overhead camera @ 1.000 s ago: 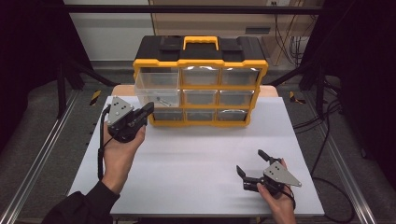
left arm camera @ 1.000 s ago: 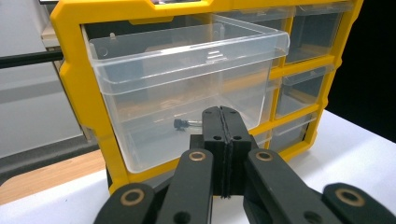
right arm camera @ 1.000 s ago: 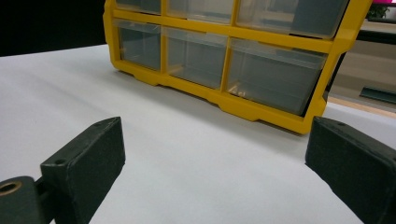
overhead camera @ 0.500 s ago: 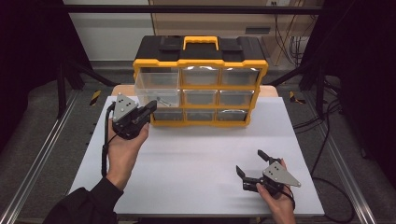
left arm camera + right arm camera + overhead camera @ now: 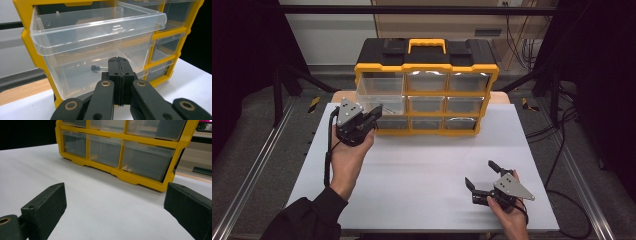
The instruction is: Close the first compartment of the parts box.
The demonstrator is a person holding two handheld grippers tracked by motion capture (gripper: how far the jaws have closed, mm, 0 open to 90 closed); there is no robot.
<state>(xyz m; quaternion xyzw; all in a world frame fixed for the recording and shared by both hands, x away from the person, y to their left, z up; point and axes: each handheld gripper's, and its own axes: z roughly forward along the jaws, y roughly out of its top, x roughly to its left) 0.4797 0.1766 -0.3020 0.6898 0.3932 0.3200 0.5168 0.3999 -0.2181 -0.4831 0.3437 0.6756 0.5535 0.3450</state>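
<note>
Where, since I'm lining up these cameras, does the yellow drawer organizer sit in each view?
High view: yellow drawer organizer at the table's far middle.
Left gripper view: close up, spanning the upper frame, one clear drawer pulled out.
Right gripper view: across the top, lower rows showing.
Shared landmark: the white table under it.

A white table (image 5: 422, 175) carries a yellow drawer cabinet (image 5: 427, 87) at its far edge; the right gripper (image 5: 484, 182) rests near the front.

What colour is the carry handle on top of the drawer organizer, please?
Yellow-orange, set in a black lid; the carry handle shows best in the high view.
</note>
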